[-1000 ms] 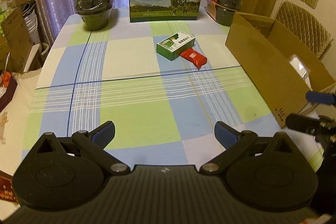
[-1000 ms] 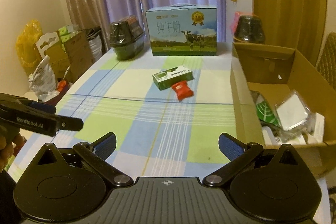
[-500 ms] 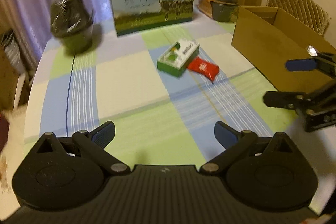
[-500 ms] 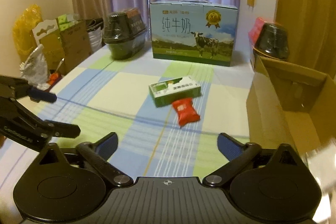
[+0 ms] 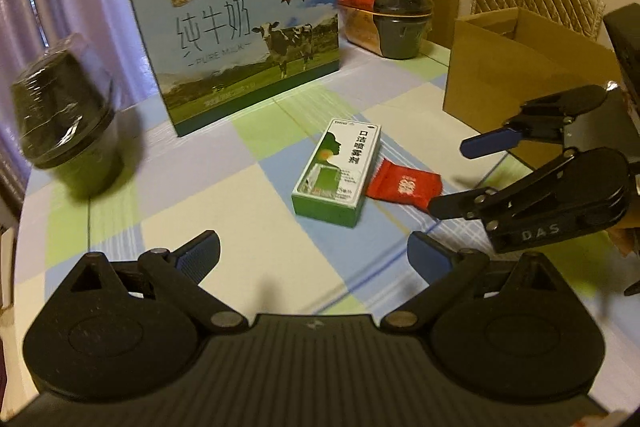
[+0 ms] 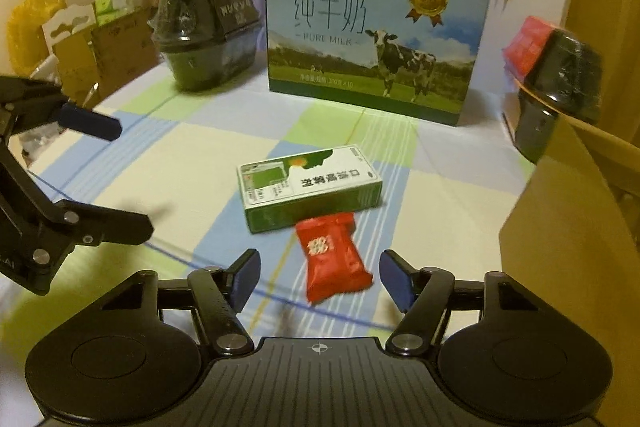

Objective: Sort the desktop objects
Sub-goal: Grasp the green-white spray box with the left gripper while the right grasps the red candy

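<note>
A green and white carton lies flat on the checked tablecloth. A red snack packet lies against its near right side. My right gripper is open, low over the cloth, with the red packet lying between its blue pads, nothing held. In the left wrist view the right gripper comes in from the right, its lower finger at the packet's edge. My left gripper is open and empty, short of the carton; it shows at the left in the right wrist view.
A blue milk case stands at the back. Dark wrapped bowl packs sit at back left and back right. An open cardboard box stands on the right. Bags and boxes crowd the floor left.
Both grippers have moved forward and lower toward the carton and red packet. The right gripper's fingers now straddle the packet. Both stay open.
</note>
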